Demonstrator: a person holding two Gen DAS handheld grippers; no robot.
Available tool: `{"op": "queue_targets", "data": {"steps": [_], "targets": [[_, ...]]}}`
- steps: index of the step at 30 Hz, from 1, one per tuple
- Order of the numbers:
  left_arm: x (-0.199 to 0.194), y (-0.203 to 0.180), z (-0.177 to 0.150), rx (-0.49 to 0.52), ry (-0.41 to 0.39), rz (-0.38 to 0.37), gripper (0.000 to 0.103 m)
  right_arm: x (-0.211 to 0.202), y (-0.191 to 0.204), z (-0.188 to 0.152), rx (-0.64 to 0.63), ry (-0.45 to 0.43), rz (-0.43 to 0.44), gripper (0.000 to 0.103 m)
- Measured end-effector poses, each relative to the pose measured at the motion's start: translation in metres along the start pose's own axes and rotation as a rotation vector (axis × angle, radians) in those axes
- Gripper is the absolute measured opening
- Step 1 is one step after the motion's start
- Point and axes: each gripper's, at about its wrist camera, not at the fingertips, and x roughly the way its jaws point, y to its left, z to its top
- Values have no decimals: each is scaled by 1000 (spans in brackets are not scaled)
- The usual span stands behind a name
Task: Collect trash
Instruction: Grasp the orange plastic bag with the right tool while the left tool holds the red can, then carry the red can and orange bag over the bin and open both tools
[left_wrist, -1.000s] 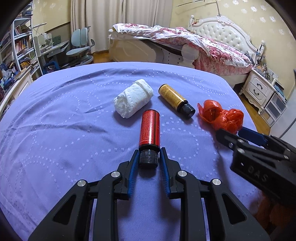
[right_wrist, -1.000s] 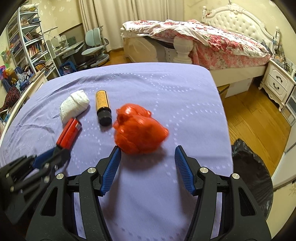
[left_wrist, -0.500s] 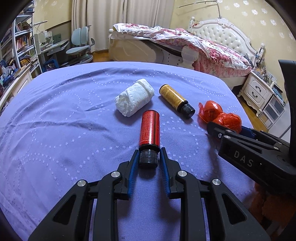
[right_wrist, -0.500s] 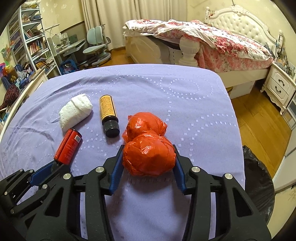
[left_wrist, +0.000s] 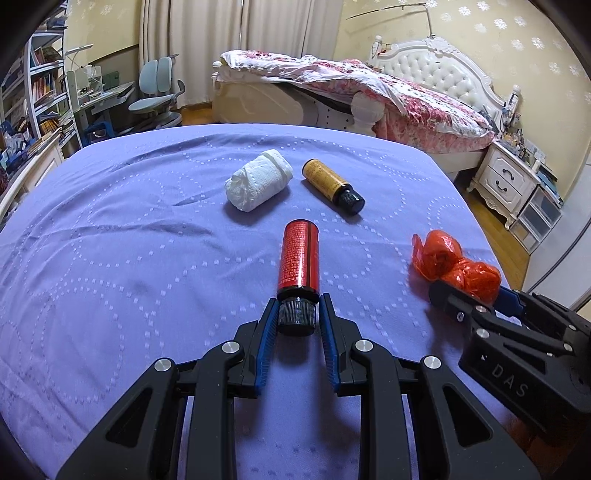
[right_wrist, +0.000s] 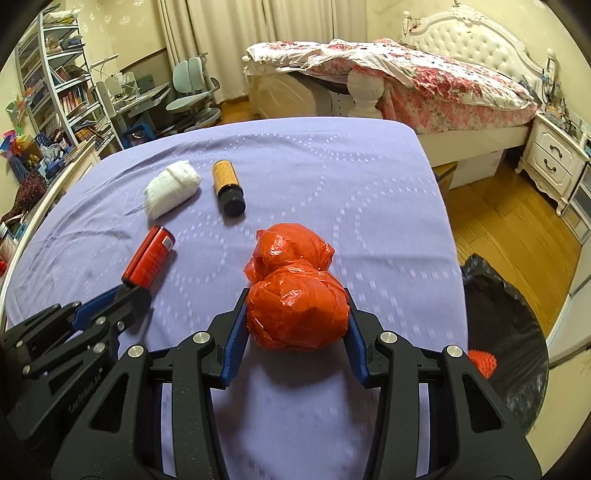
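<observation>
My left gripper (left_wrist: 296, 313) is shut on the black cap of a red bottle (left_wrist: 299, 258) that lies on the purple tablecloth (left_wrist: 110, 258). My right gripper (right_wrist: 297, 314) is shut on a crumpled orange plastic bag (right_wrist: 295, 291); the bag also shows in the left wrist view (left_wrist: 454, 264). A white paper wad (left_wrist: 258, 179) and a yellow bottle with a black cap (left_wrist: 332, 186) lie further back on the cloth. A black-lined trash bin (right_wrist: 506, 343) stands on the floor to the right of the table, with something orange inside.
The table's right edge (right_wrist: 448, 221) drops to a wooden floor (right_wrist: 517, 229). A bed (left_wrist: 369, 92) and a nightstand (left_wrist: 509, 177) stand behind. Shelves and a desk with chairs (right_wrist: 192, 92) are at the left.
My right gripper has closed on the orange bag, which was loose between open fingers one second ago. My left gripper has stayed shut on the red bottle's cap.
</observation>
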Motion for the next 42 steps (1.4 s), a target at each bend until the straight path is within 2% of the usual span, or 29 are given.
{"op": "queue_targets", "data": {"steps": [22, 31, 42], "targets": [[-35, -49, -43, 89, -29, -36, 25, -62, -23, -62, 30, -49, -13, 45], [-42, -75, -53, 135, -46, -61, 25, -83, -49, -81, 67, -80, -64, 45], [-48, -110, -55, 195, -72, -110, 25, -101, -91, -90, 148, -124, -137, 45]]}}
